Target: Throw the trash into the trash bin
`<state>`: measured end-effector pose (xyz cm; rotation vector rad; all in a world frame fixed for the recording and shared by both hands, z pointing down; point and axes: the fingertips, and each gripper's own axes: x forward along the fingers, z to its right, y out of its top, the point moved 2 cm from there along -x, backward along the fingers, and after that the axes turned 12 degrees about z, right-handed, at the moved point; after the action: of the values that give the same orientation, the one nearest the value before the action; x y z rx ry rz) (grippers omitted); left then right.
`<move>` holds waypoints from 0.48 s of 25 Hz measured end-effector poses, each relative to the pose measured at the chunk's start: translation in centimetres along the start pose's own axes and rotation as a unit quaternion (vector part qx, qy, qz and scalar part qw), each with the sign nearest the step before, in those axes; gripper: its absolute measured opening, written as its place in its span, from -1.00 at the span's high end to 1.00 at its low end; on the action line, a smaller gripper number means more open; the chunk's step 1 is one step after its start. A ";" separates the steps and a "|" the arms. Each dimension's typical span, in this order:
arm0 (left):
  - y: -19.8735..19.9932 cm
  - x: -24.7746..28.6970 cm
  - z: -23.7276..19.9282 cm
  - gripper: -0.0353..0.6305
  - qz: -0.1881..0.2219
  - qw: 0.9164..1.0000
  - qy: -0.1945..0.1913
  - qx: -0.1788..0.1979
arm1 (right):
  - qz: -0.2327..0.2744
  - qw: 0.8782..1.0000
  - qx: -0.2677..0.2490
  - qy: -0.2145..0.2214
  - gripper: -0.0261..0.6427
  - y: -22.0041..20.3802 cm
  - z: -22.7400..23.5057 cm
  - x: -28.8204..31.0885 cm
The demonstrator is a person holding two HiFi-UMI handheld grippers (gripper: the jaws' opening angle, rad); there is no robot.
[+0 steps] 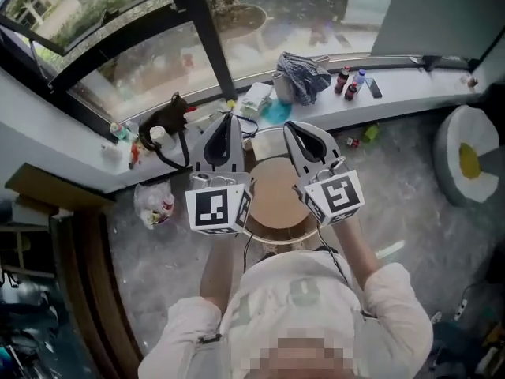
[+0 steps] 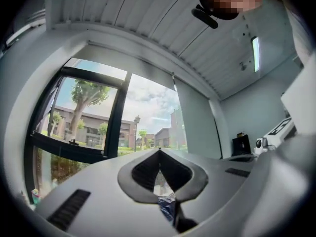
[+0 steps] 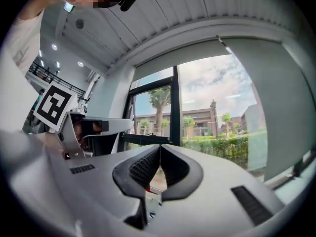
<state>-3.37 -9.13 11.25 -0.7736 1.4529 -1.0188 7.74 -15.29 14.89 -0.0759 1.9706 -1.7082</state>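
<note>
Close under the head camera, a person's pale sleeve (image 1: 387, 290) reaches forward to the left gripper (image 1: 226, 117) and the right gripper (image 1: 289, 125). Each is a smooth grey plastic shell with a marker cube at its rear.

Both pairs of jaws are closed, tips meeting. The gripper views show this best, with the black ribbed pads (image 2: 145, 172) drawn to a point. Only the left gripper view shows a scrap of blue pattern (image 2: 166, 206) in the gap under the pads; I cannot tell whether it is held or lies beyond.

Below the grippers stands a round tub (image 1: 276, 200), white-rimmed and tan across the middle. On the speckled floor (image 1: 402, 204) to its left lies a crumpled clear bag of trash (image 1: 154, 204). At the right edge is a white round container (image 1: 465, 144) with something yellow in it. I cannot tell which of the two is the bin.

Farther off, the pale window ledge (image 1: 410, 93) carries a crumpled blue-grey cloth (image 1: 300, 77) and small bottles (image 1: 351, 84). Only the gripper views show the ribbed ceiling (image 2: 148, 23), and the trees (image 3: 159, 100) outside.
</note>
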 end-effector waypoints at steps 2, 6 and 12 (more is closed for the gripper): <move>-0.2 0.8 2.4 0.86 0.000 1.000 -0.021 -0.011 | -0.002 0.999 0.002 -0.037 0.88 0.1 2.1 -1.7; -1.4 0.3 6.0 0.86 -0.020 0.998 -0.053 -0.023 | -0.013 0.996 -0.019 -0.088 0.88 0.3 4.5 -4.6; -1.9 0.0 6.5 0.86 -0.035 0.997 -0.070 -0.024 | -0.010 0.994 -0.029 -0.109 0.88 1.1 5.3 -5.4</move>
<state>2.90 -10.92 13.08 -0.9179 1.3413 -0.9668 14.95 -17.85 15.36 -0.2920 1.8635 -1.5820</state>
